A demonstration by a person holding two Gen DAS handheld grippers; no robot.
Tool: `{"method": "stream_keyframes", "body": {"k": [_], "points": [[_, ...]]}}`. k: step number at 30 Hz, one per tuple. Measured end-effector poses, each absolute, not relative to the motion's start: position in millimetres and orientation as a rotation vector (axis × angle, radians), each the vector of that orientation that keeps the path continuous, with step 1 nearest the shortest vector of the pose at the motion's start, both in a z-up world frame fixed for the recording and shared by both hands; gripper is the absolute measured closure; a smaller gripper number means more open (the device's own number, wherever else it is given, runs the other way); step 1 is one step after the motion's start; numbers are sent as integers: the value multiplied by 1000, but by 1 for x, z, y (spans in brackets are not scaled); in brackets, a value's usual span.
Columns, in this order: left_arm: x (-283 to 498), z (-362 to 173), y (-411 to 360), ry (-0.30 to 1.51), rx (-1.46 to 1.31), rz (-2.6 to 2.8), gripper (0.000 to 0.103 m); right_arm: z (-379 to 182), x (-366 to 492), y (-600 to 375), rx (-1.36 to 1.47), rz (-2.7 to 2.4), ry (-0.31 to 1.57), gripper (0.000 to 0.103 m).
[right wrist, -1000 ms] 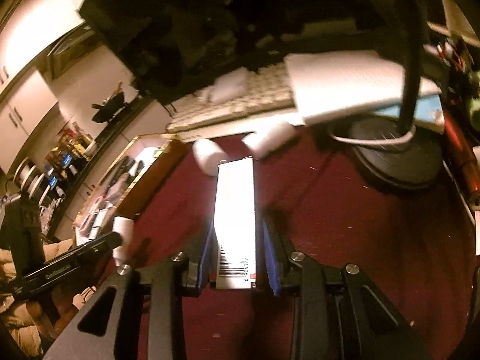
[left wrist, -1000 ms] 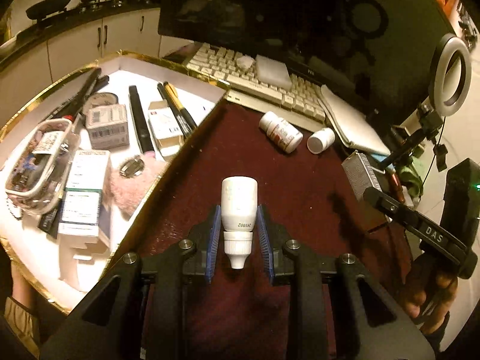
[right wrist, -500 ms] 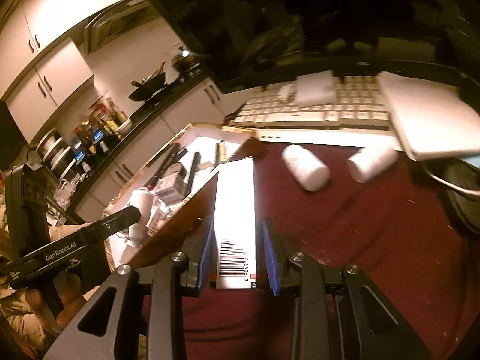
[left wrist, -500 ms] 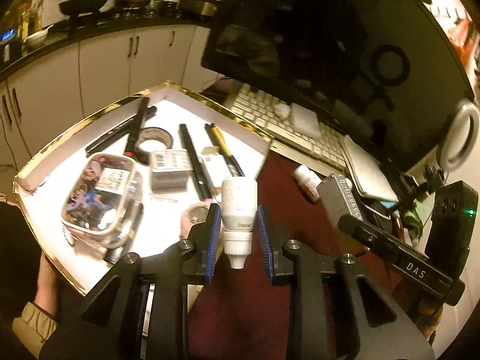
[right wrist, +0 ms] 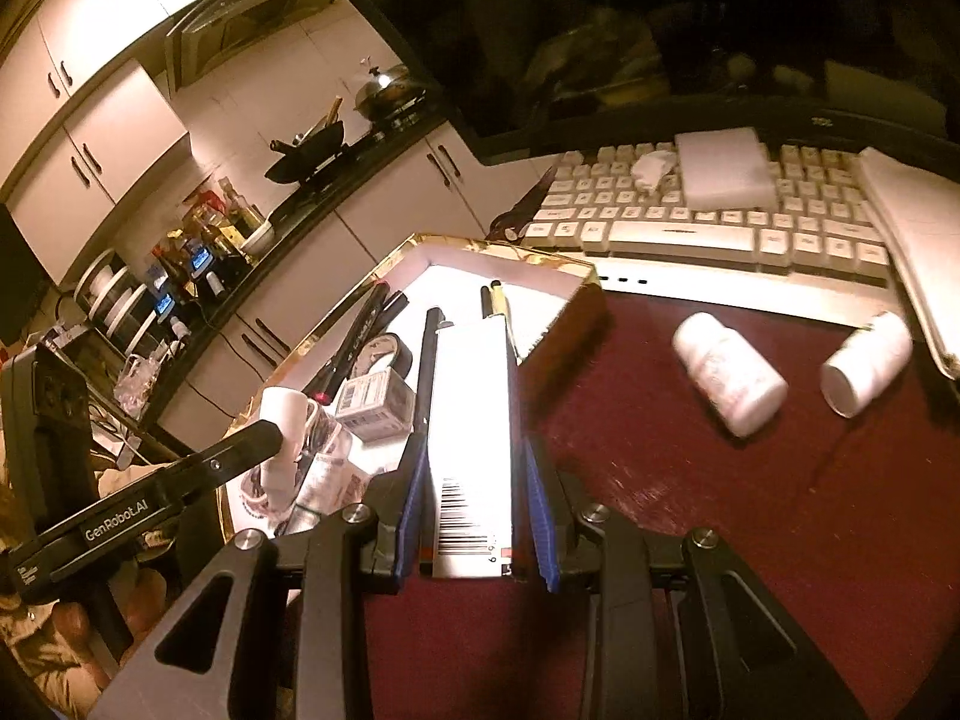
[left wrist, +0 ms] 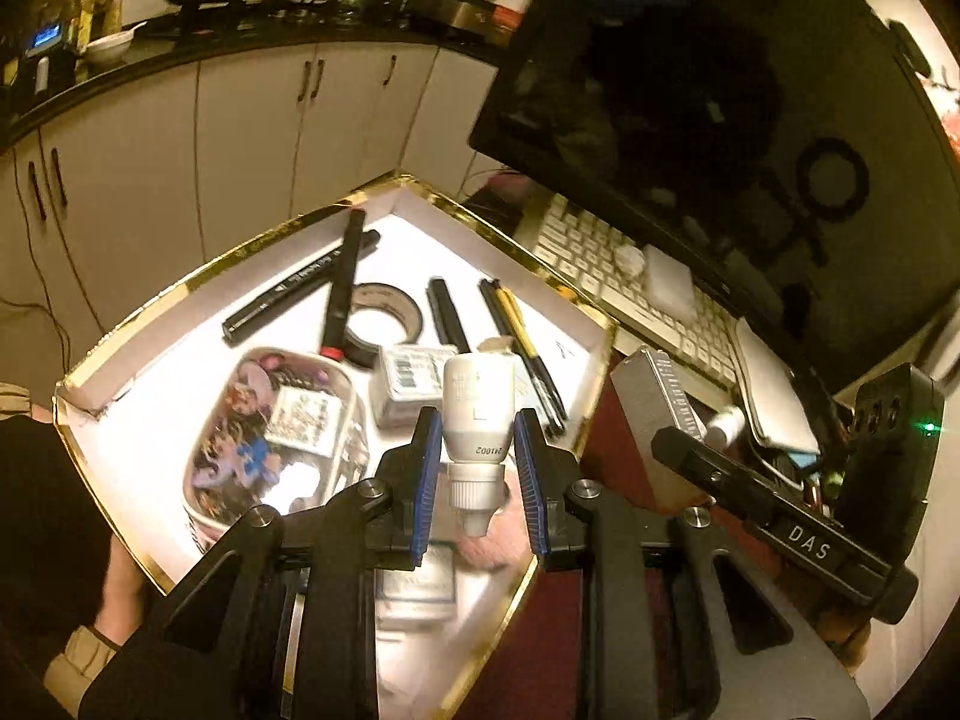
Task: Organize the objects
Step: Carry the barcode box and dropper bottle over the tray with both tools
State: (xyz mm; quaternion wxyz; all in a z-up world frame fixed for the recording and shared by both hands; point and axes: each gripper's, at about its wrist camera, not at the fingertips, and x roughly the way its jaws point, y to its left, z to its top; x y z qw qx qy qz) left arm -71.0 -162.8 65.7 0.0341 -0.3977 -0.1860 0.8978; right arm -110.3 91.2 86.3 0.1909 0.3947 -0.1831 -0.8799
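Dark monitor (left wrist: 690, 120) at the back, white keyboard (right wrist: 690, 222) under it, maroon desk (right wrist: 750, 510) in front. Gold-rimmed white tray box (left wrist: 456, 204) sits at the desk's left edge, packed: clear pouch (left wrist: 264, 420) with printed stuff inside, tape roll (left wrist: 384, 315), a small barcoded box (left wrist: 414, 378), black markers (left wrist: 300, 282) crossed at the far corner, pens (left wrist: 522, 342) along the right wall.

My left gripper (left wrist: 479, 462) is over the tray, both blue pads (left wrist: 427, 468) pressed on a white dropper bottle (left wrist: 479, 414), nozzle pointing back at the camera, base forward. It hangs above the tray contents, not resting on them as far as I can tell.

My right gripper (right wrist: 474, 510) is clamped on a long white carton (right wrist: 471, 420), barcode end toward me, far end reaching over the tray's near wall; whether it touches anything below I can't tell.

Two white pill bottles (right wrist: 729, 375) lie on their sides on the desk right of the tray, near the keyboard, well apart from both grippers.
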Motion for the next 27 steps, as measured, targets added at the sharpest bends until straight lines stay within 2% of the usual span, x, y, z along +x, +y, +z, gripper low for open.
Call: {"method": "stream_keyframes", "body": {"k": [4,9,12,15,27], "points": [[-90,68,-176,-650,-1229,2742,79,90,-135,73,1118,-2442,-504,72],[-125,65,-185,-674,-1308,2714,79,88,-171,49,1146,-2417,-519,72],[-138,61,-188,-690,-1327,2692,79,85,-180,45,1140,-2497,-460,72],[-155,56,-189,-718,-1346,2666,79,76,-188,47,1138,-2488,-496,72],[-198,35,-180,-690,-1447,2667,79,56,-200,52,1142,-2497,-520,72]]}}
